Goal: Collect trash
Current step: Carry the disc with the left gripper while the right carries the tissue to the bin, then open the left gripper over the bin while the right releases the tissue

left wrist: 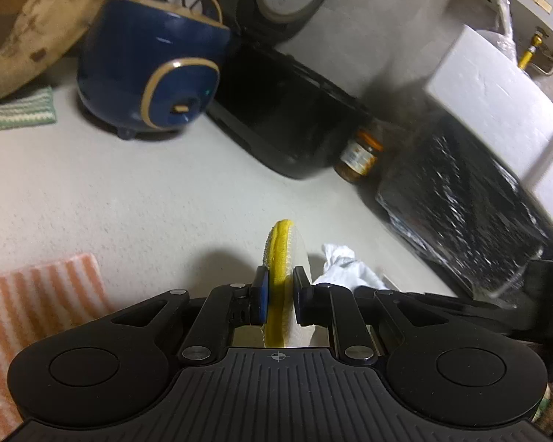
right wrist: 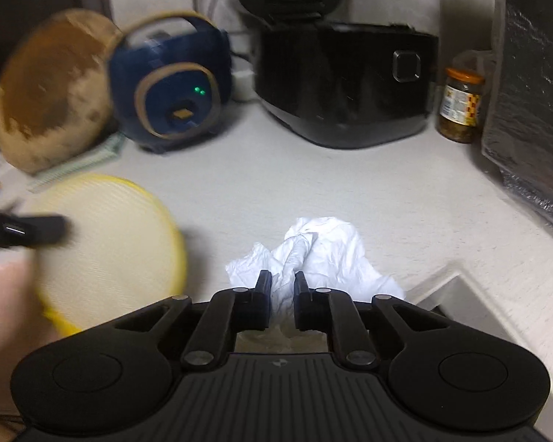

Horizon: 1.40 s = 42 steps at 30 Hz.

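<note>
The left tool (left wrist: 280, 296) is closed on a round yellow-rimmed disc (left wrist: 282, 258), which stands on edge between the two pads; in the right wrist view the same disc (right wrist: 110, 243) shows its pale, finely ribbed face and is blurred. The right tool (right wrist: 280, 294) has its fingers drawn narrow around a fold of crumpled white paper (right wrist: 313, 258); whether they press on it firmly cannot be told. The paper rests on the pale speckled tabletop (left wrist: 147, 191), just to the right of the disc and close to the tabletop's front edge, and appears in the left wrist view as a white wad (left wrist: 341, 267) beside the left tool. An orange-and-white striped cloth (left wrist: 29, 302) lies at the near left. Farther back, a black foil-wrapped block (left wrist: 461, 206) stands at the right with a white foam box (left wrist: 497, 95) behind it. An orange-lidded jar (right wrist: 461, 105) sits between that block and a black cooker (right wrist: 350, 84) with its lid raised. To the left of the cooker stands a blue round appliance (right wrist: 173, 81) showing two green lights, and a worn brown round board (right wrist: 51, 88) leans at far left over a green striped cloth (left wrist: 18, 110).
</note>
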### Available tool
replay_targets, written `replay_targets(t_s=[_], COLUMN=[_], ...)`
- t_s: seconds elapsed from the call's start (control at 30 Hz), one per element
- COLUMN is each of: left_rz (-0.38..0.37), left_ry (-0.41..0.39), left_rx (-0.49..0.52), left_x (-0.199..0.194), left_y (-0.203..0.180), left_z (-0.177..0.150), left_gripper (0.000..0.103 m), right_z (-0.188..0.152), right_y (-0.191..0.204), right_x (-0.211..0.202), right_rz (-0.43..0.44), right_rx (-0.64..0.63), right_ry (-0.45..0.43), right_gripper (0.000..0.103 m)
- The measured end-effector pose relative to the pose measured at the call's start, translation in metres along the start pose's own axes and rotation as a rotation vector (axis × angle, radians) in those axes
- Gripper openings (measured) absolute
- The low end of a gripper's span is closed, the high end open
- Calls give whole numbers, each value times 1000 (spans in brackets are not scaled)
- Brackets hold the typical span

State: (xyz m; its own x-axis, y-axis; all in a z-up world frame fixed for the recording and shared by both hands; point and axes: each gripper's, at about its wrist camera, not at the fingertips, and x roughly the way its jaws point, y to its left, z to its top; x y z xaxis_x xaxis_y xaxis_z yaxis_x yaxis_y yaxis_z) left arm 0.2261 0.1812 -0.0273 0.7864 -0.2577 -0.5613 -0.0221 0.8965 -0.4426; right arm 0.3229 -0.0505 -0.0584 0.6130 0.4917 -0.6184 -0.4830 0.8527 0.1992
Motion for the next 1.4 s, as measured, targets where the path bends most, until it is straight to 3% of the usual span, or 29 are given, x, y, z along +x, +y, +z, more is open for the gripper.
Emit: replay_targets(t_s=[0.1,0.3,0.47,0.57,0.67,0.87,1.0,1.17,1.3,1.4], left_rz=[-82,-235,-294,-305,-248,-32,94,114,121,84], left_ry=[29,169,280,361,420,501,599,630,617,705], left_rx=[26,93,174,167,199,212,123,-63,-153,-297], left_x=[-1,22,47,66,85,113,145,201,271,322], left_y=[-4,-44,-99,-123,-139,-131,-103,-68,-51,-25], left_z=[-5,-21,-42,-64,-88,-136,-184,-241,-287,-325], left_gripper=[17,17,17,17,17,17,17,17,17,20], right_z=[-15,-65,-114,-142,-168,-199,-212,-229,-244,-253], right_y=[9,-4,-38,-60,-81,-122,-147,-158,-165,-169], right_x=[-30,-64,-101,-117,-131,-154,-157,-135,-111,-98], right_rz=[32,-118,-196,-239,-259,-288,-272,-245,-235,-233], right_rx=[65,184,312,364,408,464,495,453,418,398], right_ry=[-43,-17,-14,11,31,40,47,102,151,208], right_gripper=[11,11,11,11,11,11,11,11,11,11])
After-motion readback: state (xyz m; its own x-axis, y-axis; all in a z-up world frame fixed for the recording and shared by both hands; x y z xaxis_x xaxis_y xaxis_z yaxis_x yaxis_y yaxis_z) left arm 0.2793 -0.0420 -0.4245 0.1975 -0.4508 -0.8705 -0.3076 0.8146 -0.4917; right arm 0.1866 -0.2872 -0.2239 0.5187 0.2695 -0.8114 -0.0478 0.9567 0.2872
